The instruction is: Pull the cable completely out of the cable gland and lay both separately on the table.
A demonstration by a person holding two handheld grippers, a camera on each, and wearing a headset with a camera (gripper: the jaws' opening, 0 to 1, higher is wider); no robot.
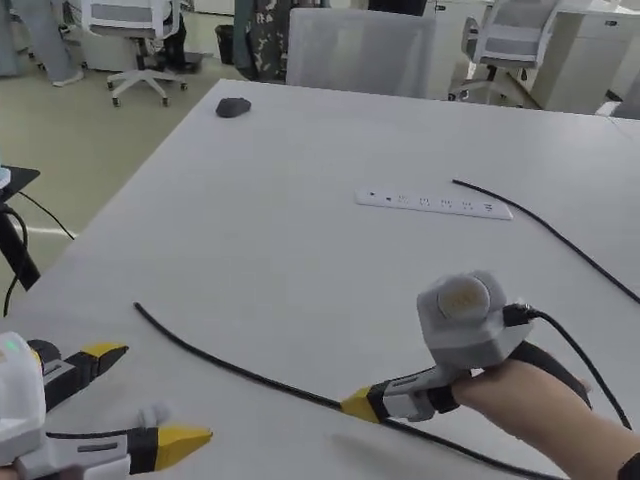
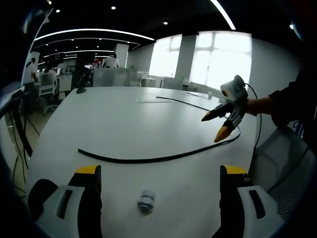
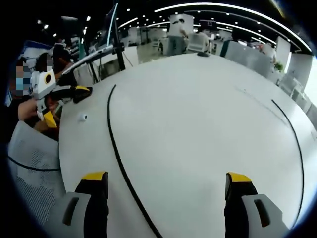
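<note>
Worktop largely bare at centre — open passage between the black cable, lying across the near part, and the power strip beyond. Low obstacles: cable gland just nearside of that cable, second cable along the right, mouse far off.

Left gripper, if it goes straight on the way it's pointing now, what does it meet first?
Likely the small white cable gland, lying on the table between the open jaws of the left gripper. Beyond it the black cable crosses the line. Gripper height above the table is unclear.
</note>
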